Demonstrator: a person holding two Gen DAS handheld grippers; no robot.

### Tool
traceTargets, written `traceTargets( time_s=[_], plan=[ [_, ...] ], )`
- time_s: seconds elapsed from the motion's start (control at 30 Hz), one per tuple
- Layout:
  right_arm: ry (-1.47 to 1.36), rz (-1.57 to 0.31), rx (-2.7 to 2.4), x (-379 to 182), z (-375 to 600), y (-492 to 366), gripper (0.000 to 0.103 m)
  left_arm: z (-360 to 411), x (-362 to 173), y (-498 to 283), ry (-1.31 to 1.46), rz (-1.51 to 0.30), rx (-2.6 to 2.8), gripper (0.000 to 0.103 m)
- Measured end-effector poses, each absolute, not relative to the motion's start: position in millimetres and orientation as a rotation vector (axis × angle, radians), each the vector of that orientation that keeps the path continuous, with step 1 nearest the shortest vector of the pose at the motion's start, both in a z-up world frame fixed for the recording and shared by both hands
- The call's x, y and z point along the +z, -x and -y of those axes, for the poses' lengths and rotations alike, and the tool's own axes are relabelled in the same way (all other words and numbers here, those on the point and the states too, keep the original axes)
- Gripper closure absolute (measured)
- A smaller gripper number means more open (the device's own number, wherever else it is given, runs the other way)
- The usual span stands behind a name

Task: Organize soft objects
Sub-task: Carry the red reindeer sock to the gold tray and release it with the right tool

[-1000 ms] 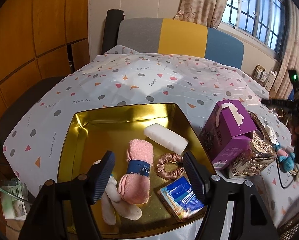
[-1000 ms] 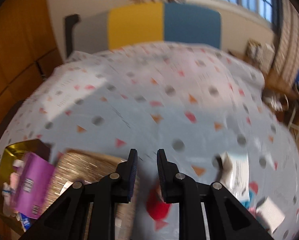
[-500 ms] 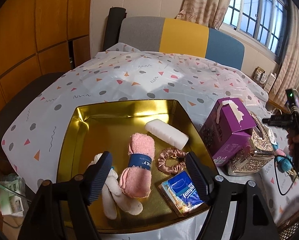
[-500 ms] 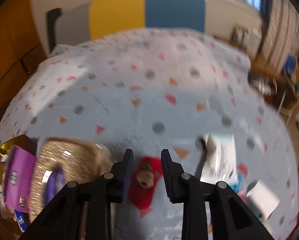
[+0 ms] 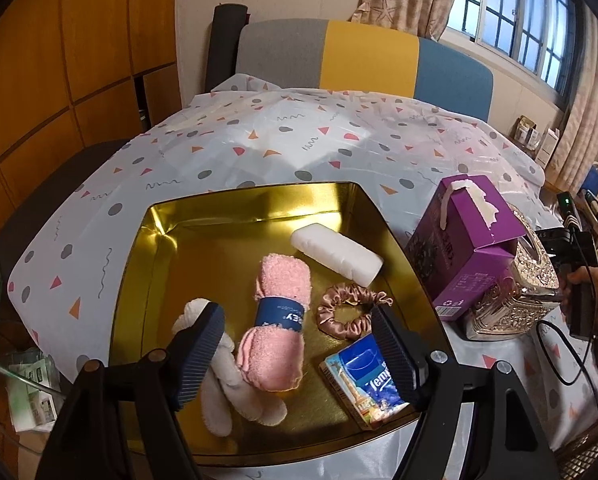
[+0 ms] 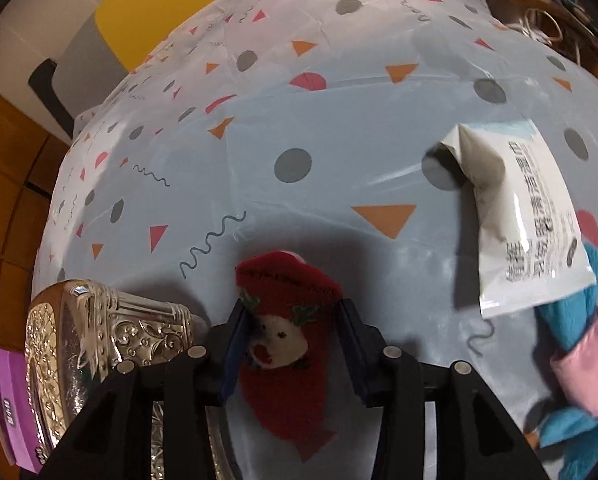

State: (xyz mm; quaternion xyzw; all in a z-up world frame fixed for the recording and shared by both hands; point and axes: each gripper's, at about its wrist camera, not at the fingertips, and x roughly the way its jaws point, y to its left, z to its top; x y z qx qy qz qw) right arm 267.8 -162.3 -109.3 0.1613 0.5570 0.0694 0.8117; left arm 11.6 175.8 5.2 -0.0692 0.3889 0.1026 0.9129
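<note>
A gold tray [image 5: 147,264] holds a rolled pink towel [image 5: 279,304], a white plush toy [image 5: 223,380], a white padded pack [image 5: 337,254], a pink scrunchie [image 5: 351,308] and a blue tissue pack [image 5: 369,380]. My left gripper [image 5: 295,314] hovers open above the towel and touches nothing. In the right wrist view a red sock [image 6: 291,312] with a small face on it lies flat on the tablecloth. My right gripper [image 6: 291,306] points down over it, jaws opening, with a finger on each side of the sock.
A purple carton [image 5: 463,240] and an ornate silver box [image 6: 99,332] stand between tray and sock. A white wipes packet [image 6: 527,216] and a blue and pink cloth [image 6: 579,364] lie right of the sock. A hand [image 5: 587,280] holds the right gripper's handle. A tricolour seat back stands behind.
My right gripper has dropped down and rolled onto the red sock, and its jaws have widened from nearly shut to straddling it. The left gripper has barely moved over the tray.
</note>
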Motion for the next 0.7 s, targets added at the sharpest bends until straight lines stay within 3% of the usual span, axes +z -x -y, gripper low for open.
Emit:
traceTargets(
  time_s=[0.03, 0.17, 0.43, 0.7],
  plan=[
    [-0.335, -1.191, 0.157, -108, 162, -268, 0.073, -174, 5, -12, 0.138, -0.804, 0.208, 0.026],
    [-0.284, -1.175, 0.151, -98, 162, -271, 0.085, -173, 4, -12, 0.139, -0.805, 0.195, 0.026],
    [-0.097, -0.97, 0.193, -11, 138, -258, 0.085, -176, 5, -8, 0.15, -0.794, 0.183, 0.026],
    [0.008, -0.776, 0.41, 71, 52, -235, 0.085, -184, 7, 1, 0.169, -0.775, 0.192, 0.026]
  ],
)
